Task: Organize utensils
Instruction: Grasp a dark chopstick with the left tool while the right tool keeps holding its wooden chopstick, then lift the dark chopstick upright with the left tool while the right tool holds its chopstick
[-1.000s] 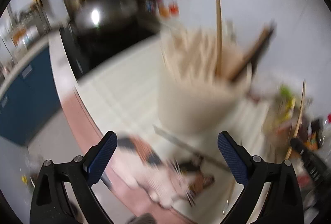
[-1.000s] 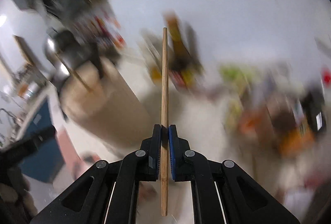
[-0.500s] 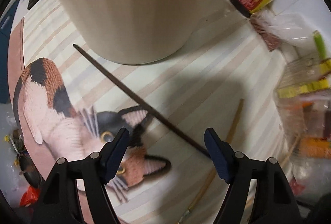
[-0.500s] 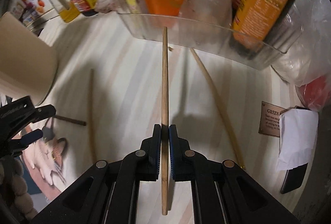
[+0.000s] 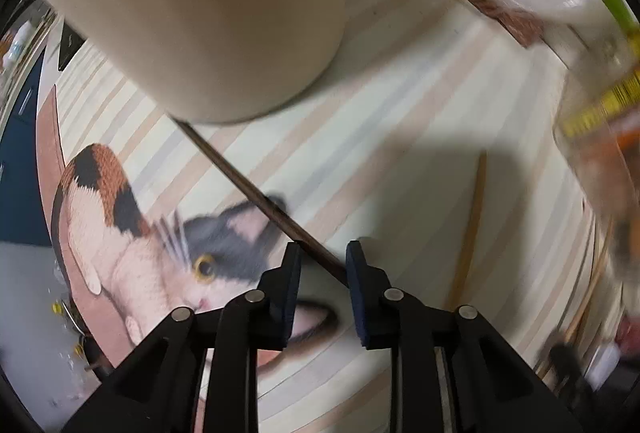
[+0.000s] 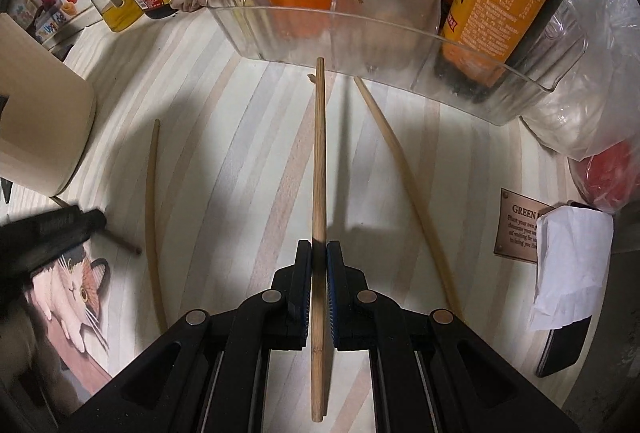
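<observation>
The dark chopstick (image 5: 256,193) lies on the counter (image 5: 400,113), running from 10 to 4 o'clock, its near end between the part-open left tongs (image 5: 320,257). The right tongs (image 6: 319,253) clamp a pale chopstick (image 6: 319,153).

Left gripper (image 5: 320,253) is sitting low over the striped mat (image 5: 400,121), jaws partly apart, straddling the near end of a dark chopstick (image 5: 256,193) that's running up toward the beige holder (image 5: 208,13). A lighter chopstick (image 5: 472,229) is lying off right.
</observation>
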